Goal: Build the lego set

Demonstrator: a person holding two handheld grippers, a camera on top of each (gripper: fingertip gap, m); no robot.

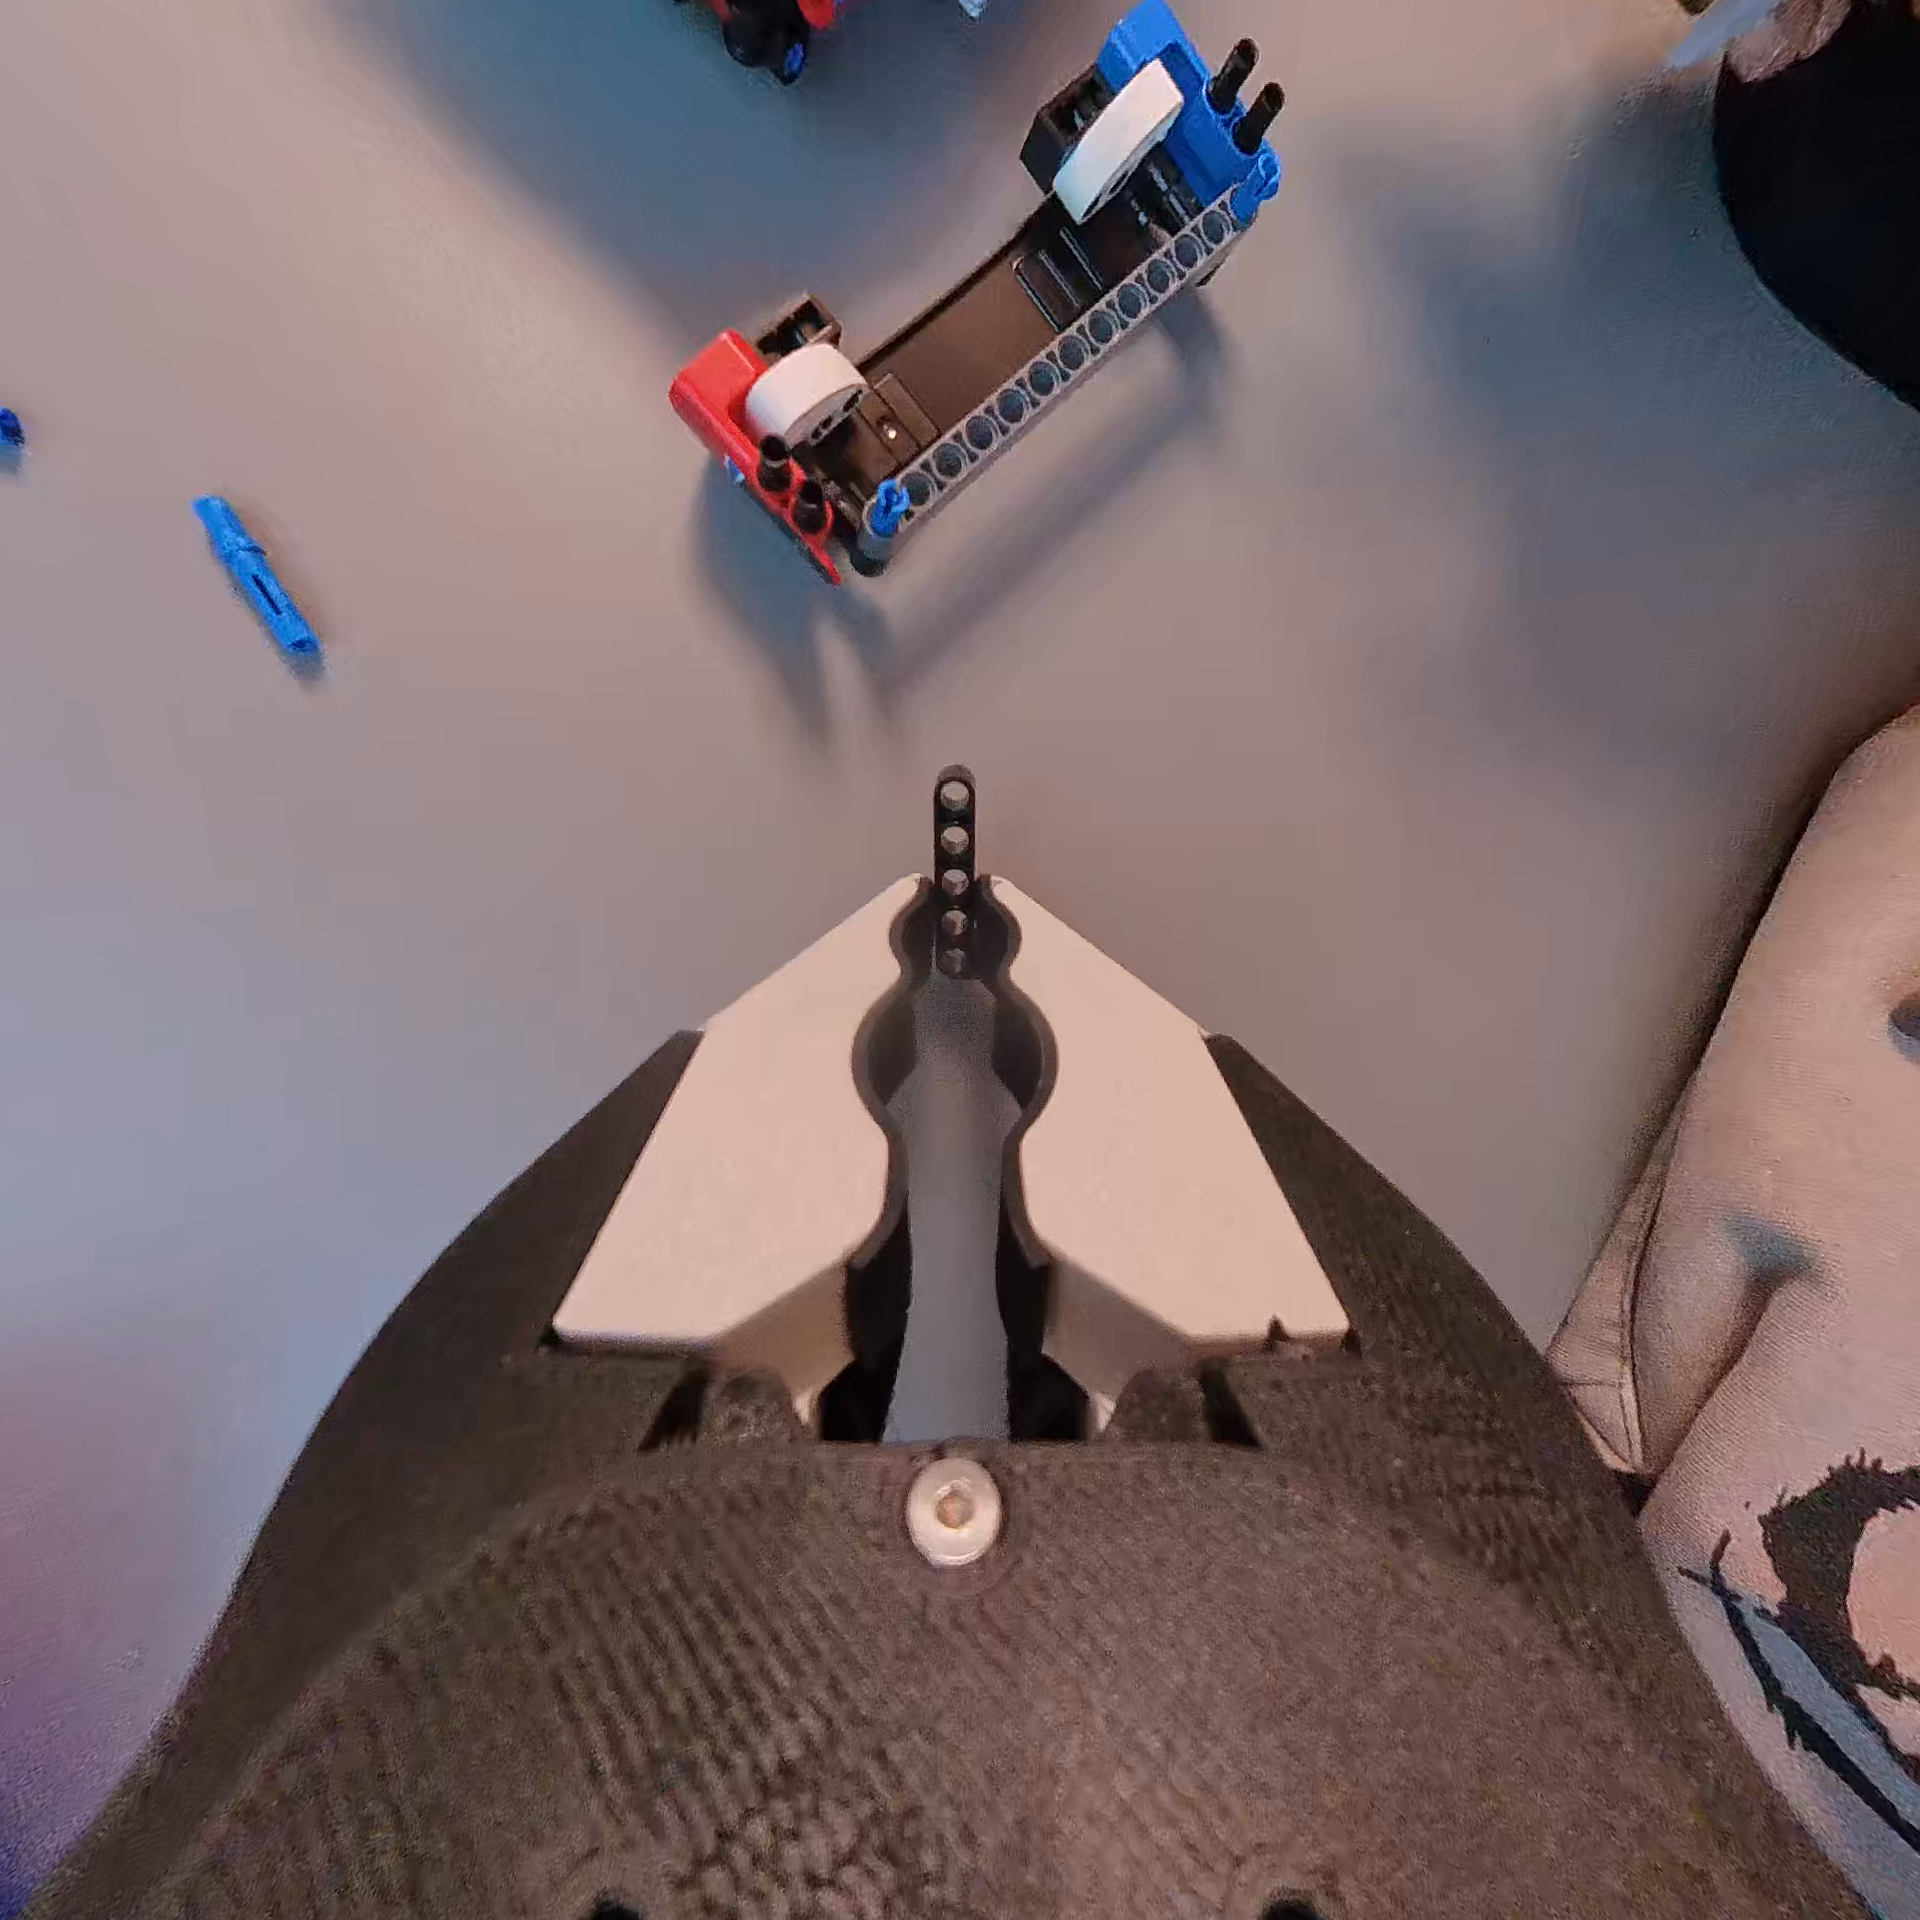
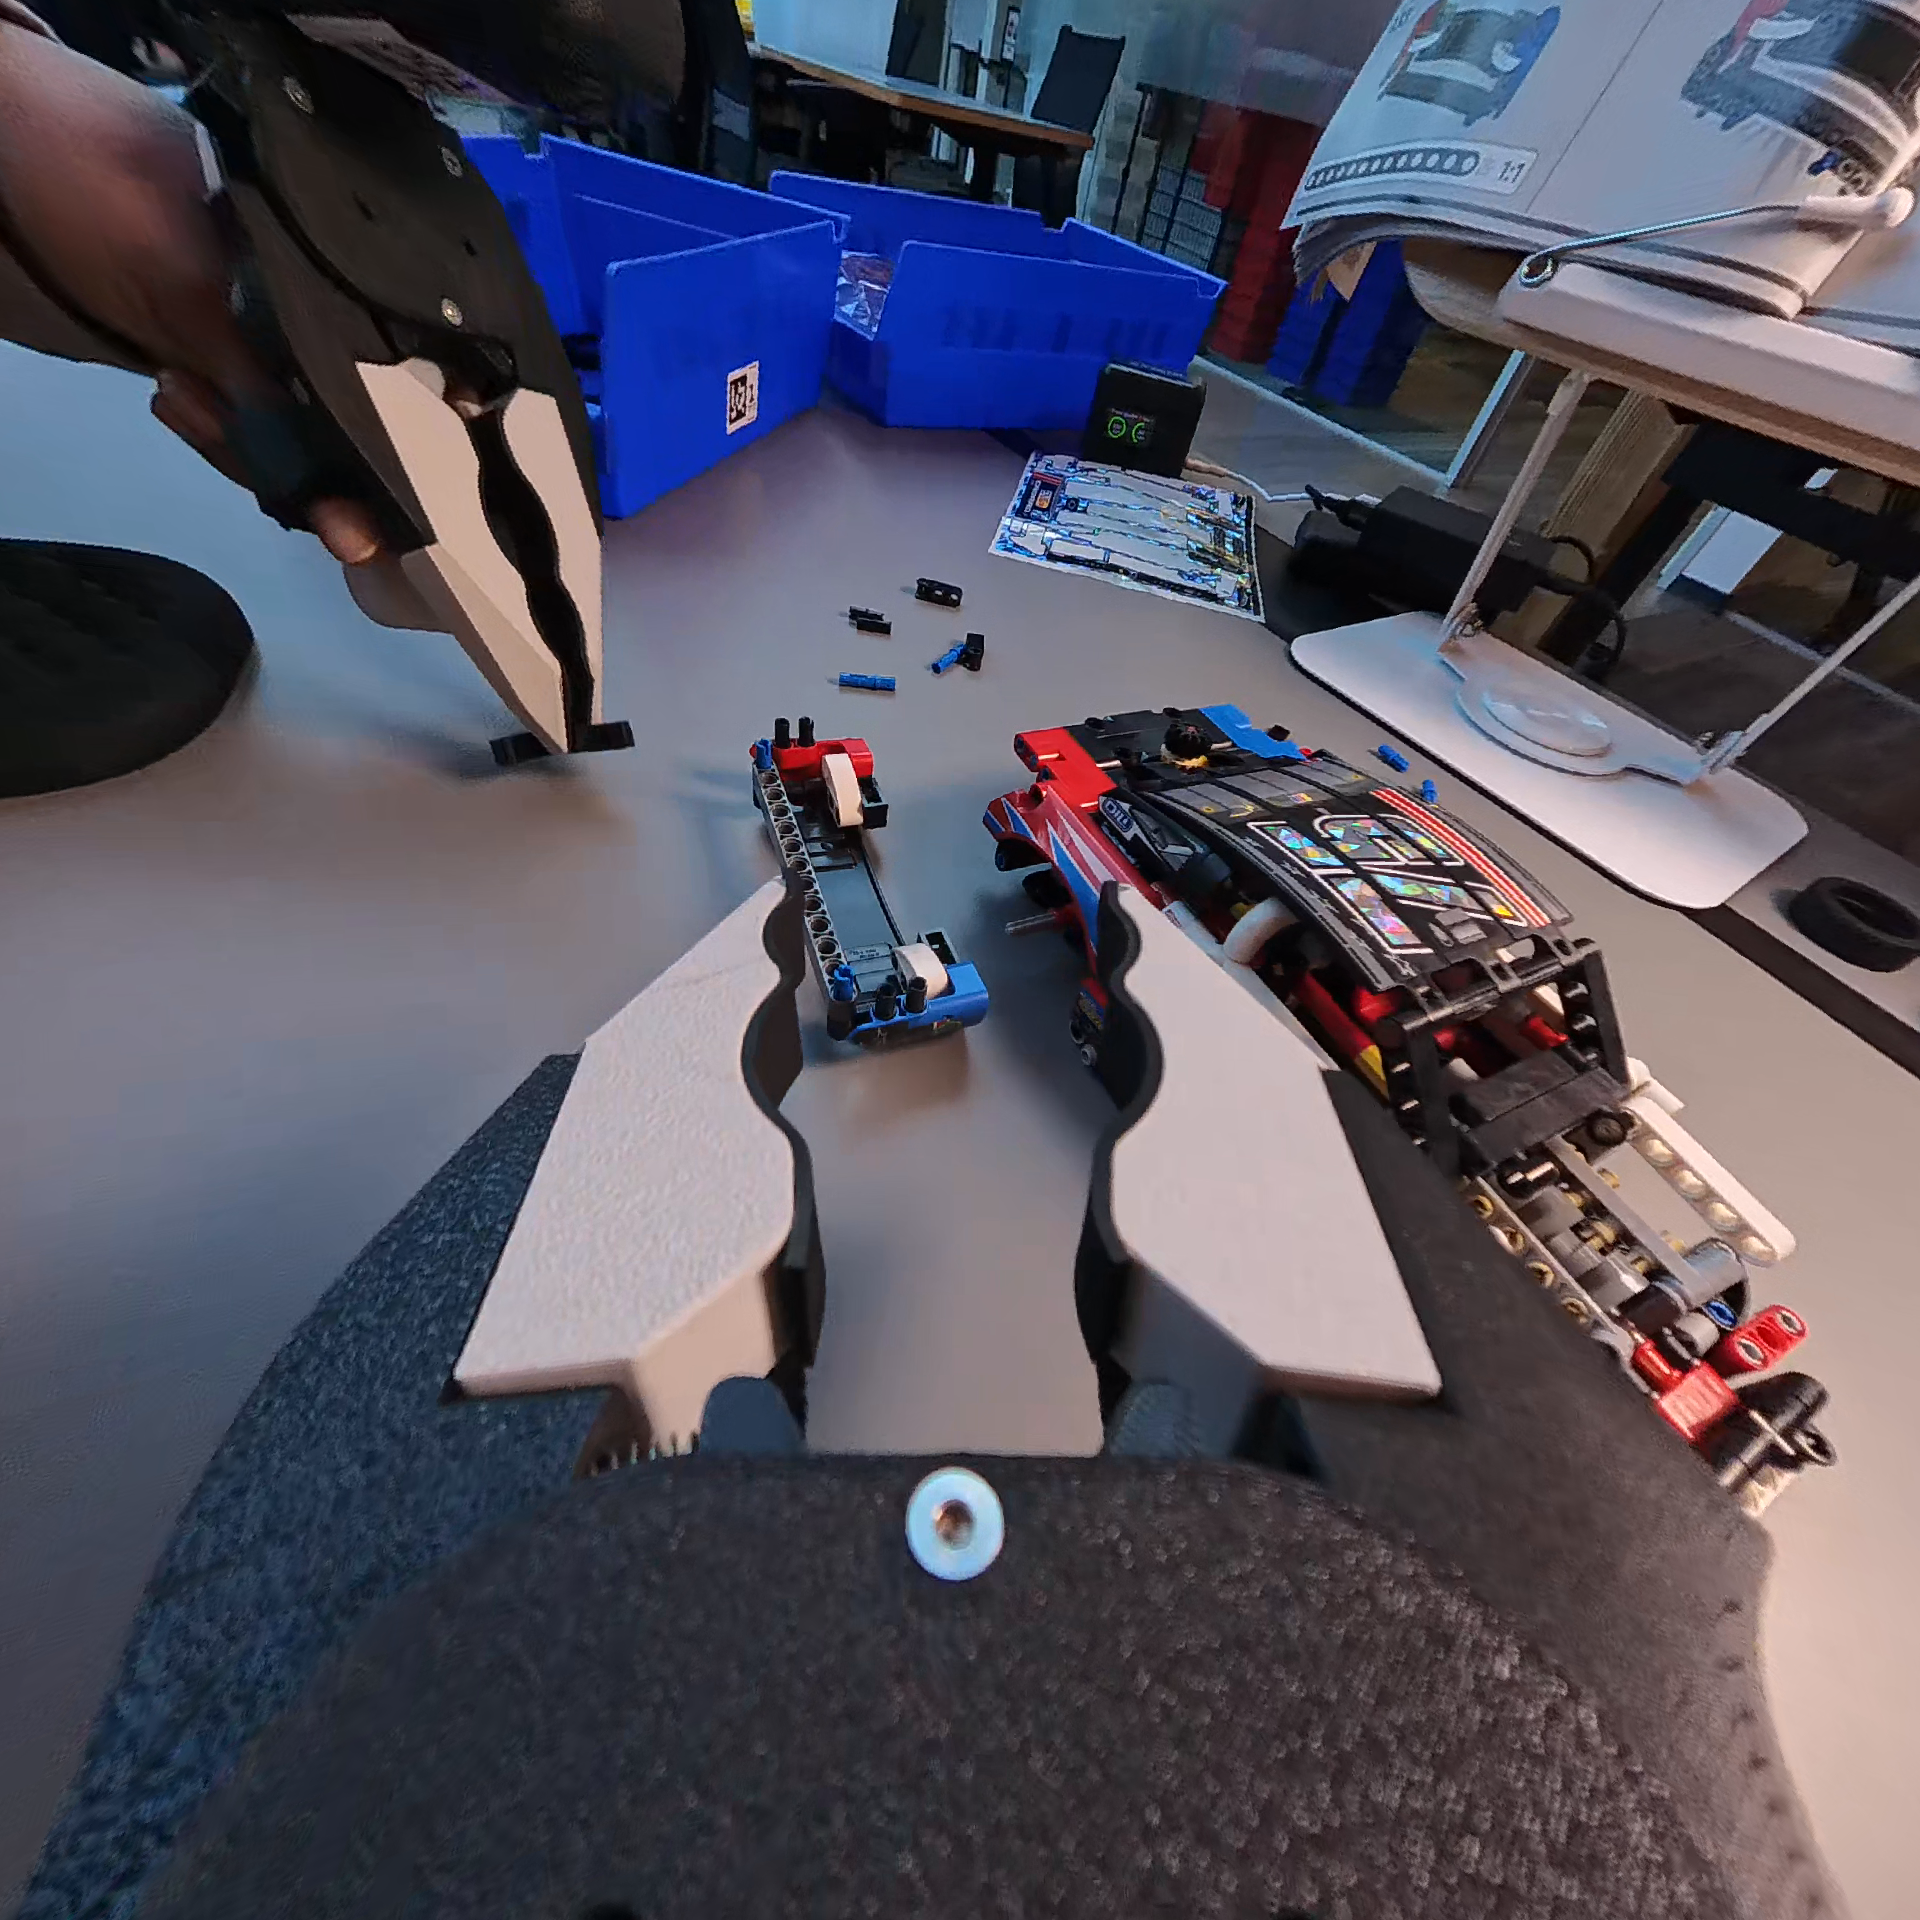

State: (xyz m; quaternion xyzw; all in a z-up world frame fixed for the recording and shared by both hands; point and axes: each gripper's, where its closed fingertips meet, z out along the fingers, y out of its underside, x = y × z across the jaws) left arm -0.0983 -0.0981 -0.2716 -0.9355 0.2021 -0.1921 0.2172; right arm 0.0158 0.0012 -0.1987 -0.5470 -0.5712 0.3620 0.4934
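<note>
Left hand-held gripper (image 1: 954,883), black beam (image 1: 954,831)

A grey table (image 2: 312,935) carries a long lego frame (image 2: 852,894) beside a nearly built lego car (image 2: 1351,914). Loose blue and black pins (image 2: 868,682) lie beyond them, with blue bins (image 2: 717,343), a sticker sheet (image 2: 1132,535) and a white stand base (image 2: 1558,758) farther back.

Left gripper (image 1: 954,883): pale fingers (image 1: 810,1039) drawn together, clamped on a black holed beam (image 1: 954,831) that juts past the tips; it points steeply down, up and left of the long lego sub-assembly (image 2: 852,894). A hand (image 2: 156,343) grips its body. Right gripper (image 2: 945,914): jaws spread wide, nothing between, low and near the sub-assembly's blue end.
</note>
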